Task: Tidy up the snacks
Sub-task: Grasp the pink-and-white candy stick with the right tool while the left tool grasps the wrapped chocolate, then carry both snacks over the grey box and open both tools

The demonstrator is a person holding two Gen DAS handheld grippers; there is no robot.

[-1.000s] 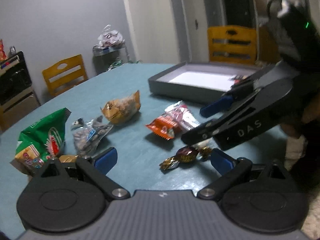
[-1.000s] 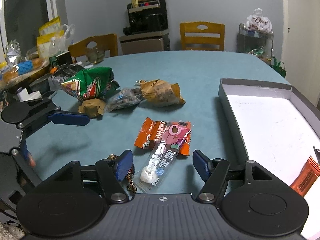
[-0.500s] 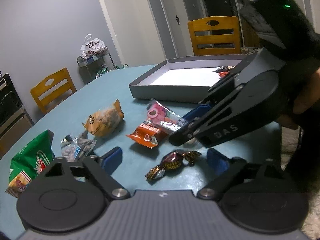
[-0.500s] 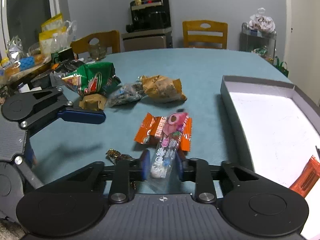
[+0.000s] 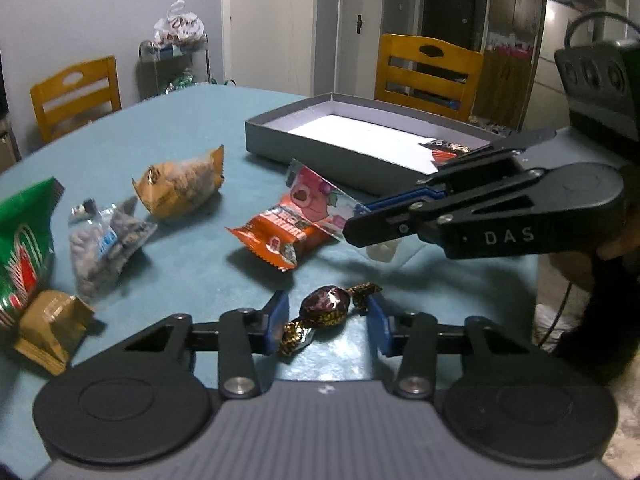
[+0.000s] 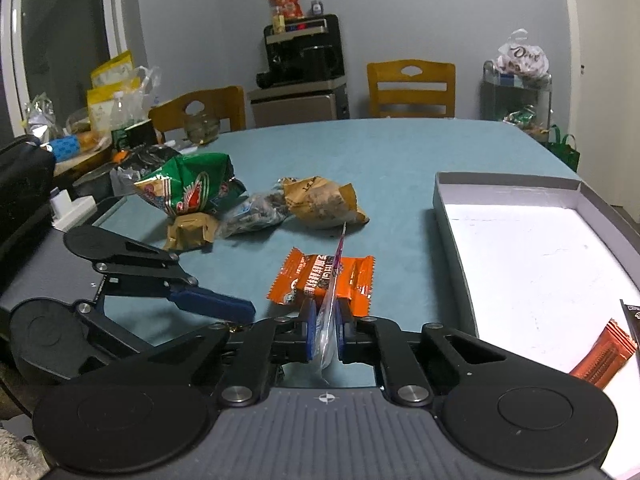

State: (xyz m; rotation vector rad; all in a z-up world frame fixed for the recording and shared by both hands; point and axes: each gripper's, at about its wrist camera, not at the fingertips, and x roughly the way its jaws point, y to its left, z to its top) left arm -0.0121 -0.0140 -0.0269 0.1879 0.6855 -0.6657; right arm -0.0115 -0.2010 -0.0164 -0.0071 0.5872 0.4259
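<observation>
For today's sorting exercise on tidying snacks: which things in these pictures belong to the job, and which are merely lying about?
Job: pink packet in right gripper; wrapped candy between left gripper fingers; orange packet; green bag; grey box.

Lying about: chairs; coffee machine.

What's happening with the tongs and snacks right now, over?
Right tongs shut on pink clear-plastic candy packet. Left tongs open around brown foil-wrapped candy. Orange snack wrapper lies under packet. Grey cardboard tray unobstructed.
</observation>
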